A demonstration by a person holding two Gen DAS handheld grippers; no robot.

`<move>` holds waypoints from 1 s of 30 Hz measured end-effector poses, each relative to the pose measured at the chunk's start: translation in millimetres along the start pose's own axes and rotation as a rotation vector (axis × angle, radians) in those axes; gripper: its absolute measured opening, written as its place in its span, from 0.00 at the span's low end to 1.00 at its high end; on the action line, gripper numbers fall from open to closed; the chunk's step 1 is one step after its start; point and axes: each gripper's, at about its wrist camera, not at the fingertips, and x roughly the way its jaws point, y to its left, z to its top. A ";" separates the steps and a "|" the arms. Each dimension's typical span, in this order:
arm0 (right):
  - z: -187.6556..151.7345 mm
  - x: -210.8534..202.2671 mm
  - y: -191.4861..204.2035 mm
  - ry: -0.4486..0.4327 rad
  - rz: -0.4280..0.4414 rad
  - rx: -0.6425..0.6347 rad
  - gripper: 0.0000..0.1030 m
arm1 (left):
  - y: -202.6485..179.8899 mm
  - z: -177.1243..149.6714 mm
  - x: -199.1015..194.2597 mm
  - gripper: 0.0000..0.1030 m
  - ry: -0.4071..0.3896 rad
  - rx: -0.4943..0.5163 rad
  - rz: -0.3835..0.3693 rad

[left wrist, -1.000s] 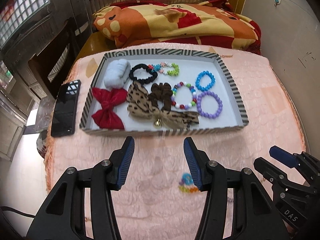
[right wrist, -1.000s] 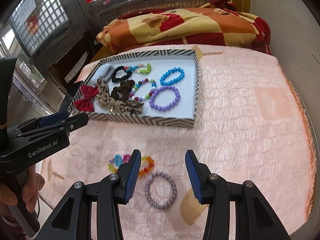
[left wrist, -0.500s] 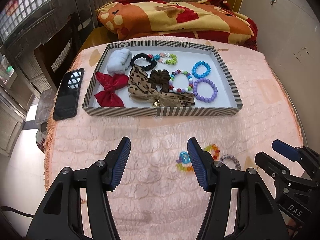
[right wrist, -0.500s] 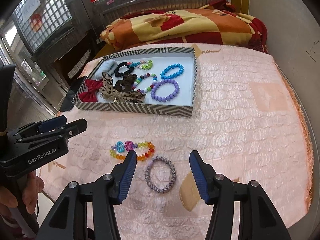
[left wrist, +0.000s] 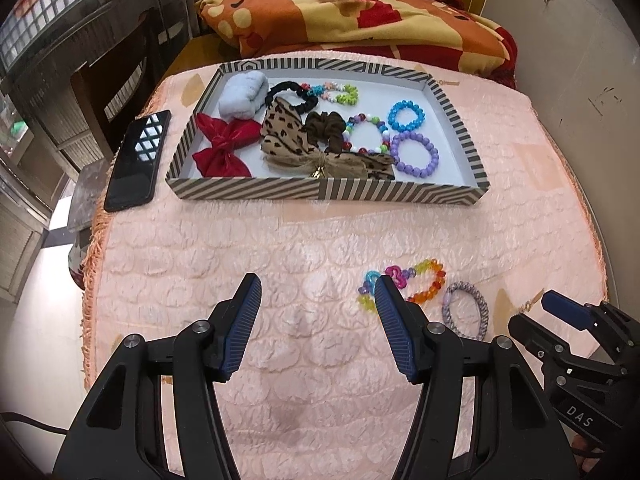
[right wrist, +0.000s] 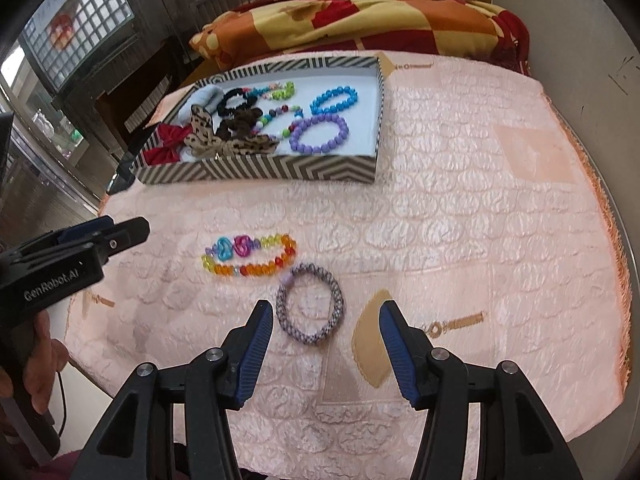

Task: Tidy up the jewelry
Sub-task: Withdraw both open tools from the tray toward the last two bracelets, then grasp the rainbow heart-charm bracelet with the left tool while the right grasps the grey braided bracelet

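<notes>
Jewelry lies in two places on the pink quilted bedspread [right wrist: 460,200]. Two pieces rest loose near the front edge — a rainbow bracelet of clear plastic beads [right wrist: 250,256] and, touching it, a grey-and-purple woven bracelet [right wrist: 310,304]. Inside the striped cardboard tray [left wrist: 320,192] sit four bead bracelets, among them a blue one [left wrist: 406,114] and a purple one [left wrist: 414,156], plus two bows, red [left wrist: 222,146] and leopard-print [left wrist: 288,136], and three scrunchies. A black phone [left wrist: 138,160] lies beside the tray. The left gripper [left wrist: 316,292] stands released and empty; the right gripper [right wrist: 326,320] is spread wide too, empty — poised just short of the woven bracelet.
</notes>
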 end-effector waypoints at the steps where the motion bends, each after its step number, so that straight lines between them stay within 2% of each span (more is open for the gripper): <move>1: -1.3 1.3 -0.4 0.004 -0.001 0.000 0.52 | 1.4 -1.1 0.6 0.57 0.004 -0.003 -0.003; 10: -14.2 22.9 -17.4 0.048 -0.014 0.041 0.52 | 16.8 -10.4 16.0 0.57 0.075 -0.045 -0.045; 17: -7.7 33.7 -15.8 0.037 -0.029 0.033 0.52 | 12.5 -13.4 22.7 0.58 0.102 -0.027 -0.061; 25: -2.6 60.9 -8.2 0.041 -0.112 -0.042 0.51 | 4.8 -14.3 37.0 0.58 0.153 -0.011 -0.069; 27: -3.9 59.3 -10.7 0.035 -0.127 -0.055 0.43 | 3.5 -12.8 40.7 0.58 0.159 -0.013 -0.070; 30: -4.5 58.7 -19.0 0.038 -0.147 -0.048 0.41 | 3.0 -9.8 46.7 0.58 0.168 -0.020 -0.069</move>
